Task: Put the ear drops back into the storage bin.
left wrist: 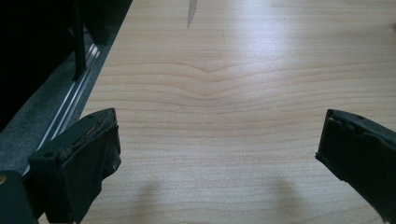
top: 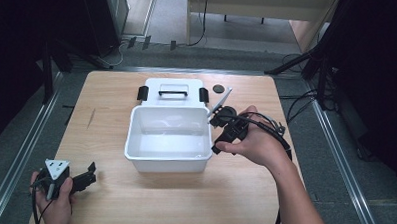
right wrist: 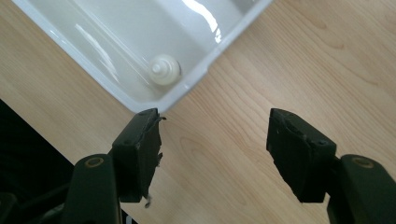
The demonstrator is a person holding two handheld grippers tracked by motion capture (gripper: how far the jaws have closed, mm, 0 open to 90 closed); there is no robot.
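Right gripper (right wrist: 212,149), jaws apart and empty, lower centre; left gripper (left wrist: 217,154) likewise apart over bare table (left wrist: 233,93). Beyond, upper left, small white knob (right wrist: 164,69) lies inside white bin (right wrist: 196,81): probably light, rigid, slippery; pinch its stem.

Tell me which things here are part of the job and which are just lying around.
Part of the job:
white bin
small white knob lying inside the bin
right tool, open beside the bin's corner

Just lying about:
white lid with black handle behind the bin
black disc on the table
left tool, open over bare table
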